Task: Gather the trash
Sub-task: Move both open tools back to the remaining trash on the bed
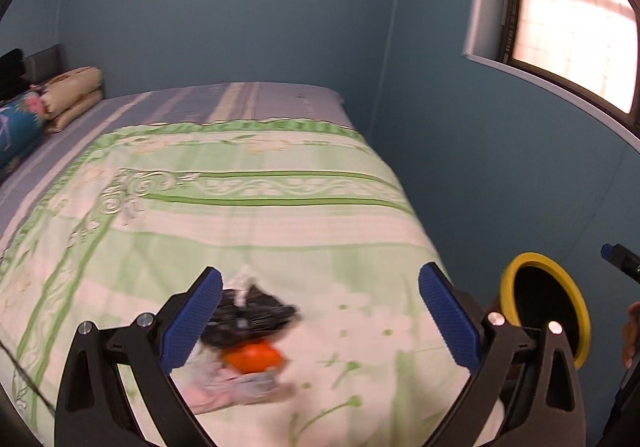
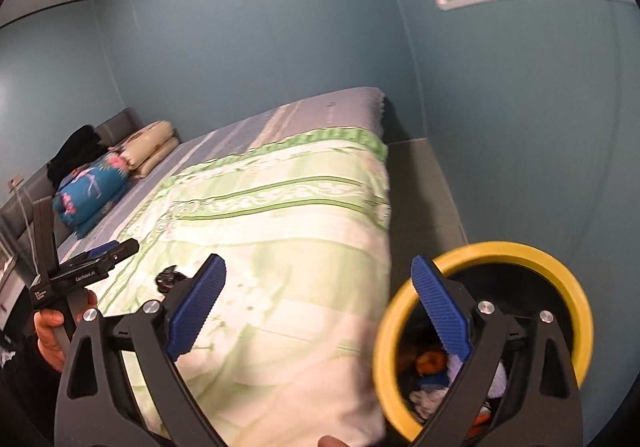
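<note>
Left wrist view: left gripper (image 1: 320,311) spread wide, holding nothing, over green floral blanket (image 1: 240,215). Trash pile (image 1: 244,335) on blanket at 7 o'clock between the fingers, near the left blue pad: black wrapper, orange piece, pale paper, blurred. Yellow-rimmed bin (image 1: 548,311) at 4 o'clock, beside bed edge.

Right wrist view: right gripper (image 2: 318,307) also spread, nothing held. Bin (image 2: 484,331) at 4 o'clock behind right finger, scraps inside. Black wrapper (image 2: 170,279) at 9 o'clock on blanket (image 2: 280,227). Pillows (image 2: 120,163) at 10 o'clock.
</note>
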Motion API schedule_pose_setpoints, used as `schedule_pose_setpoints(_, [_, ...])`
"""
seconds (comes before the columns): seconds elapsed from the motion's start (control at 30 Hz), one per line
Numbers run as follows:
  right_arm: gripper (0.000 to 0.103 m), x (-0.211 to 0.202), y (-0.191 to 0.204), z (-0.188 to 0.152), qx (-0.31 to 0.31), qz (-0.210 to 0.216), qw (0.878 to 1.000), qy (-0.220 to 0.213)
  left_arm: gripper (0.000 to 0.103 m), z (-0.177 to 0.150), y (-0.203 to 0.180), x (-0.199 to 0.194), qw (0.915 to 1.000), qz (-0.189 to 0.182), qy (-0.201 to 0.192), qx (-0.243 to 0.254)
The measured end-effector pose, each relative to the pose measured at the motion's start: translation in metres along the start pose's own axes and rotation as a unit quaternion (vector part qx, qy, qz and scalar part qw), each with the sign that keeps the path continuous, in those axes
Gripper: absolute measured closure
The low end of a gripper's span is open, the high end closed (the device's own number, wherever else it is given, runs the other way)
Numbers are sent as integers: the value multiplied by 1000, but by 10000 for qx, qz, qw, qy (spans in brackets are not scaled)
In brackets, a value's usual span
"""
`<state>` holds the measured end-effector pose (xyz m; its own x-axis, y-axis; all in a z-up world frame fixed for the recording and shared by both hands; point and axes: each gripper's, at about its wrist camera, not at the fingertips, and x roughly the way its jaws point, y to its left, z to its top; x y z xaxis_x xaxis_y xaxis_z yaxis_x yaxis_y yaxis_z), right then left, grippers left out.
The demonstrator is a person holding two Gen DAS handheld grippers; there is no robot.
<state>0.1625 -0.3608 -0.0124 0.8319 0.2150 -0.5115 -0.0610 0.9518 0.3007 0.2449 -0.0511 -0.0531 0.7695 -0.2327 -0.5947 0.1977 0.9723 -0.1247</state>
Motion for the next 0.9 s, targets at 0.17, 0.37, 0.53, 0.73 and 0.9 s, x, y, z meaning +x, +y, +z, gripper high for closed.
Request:
schedule_pose_setpoints(0.17, [12,21,41,5,-299,314,9990,141,8,-13,45,-21,9994,258,-45,-237])
schedule_pose_setpoints(0.37, [11,53,83,4,-650,703,9946,392,8,-37,78,-30,9984,442,44,-361])
schedule_pose_setpoints(0.53, [11,87,113,1,-855,1029,9883,727,8,-60,96,-28,9983,405,208,-357])
schedule_pose_setpoints(0.73, [11,133,153,-3,-1167,1320,9769,1212,8,-90,104,-9,9977,199,544,-360])
schedule_pose_setpoints(0.9, [11,177,187,-11,-1497,1480,9632,1673,8,-110,114,15,9957,23,823,-425])
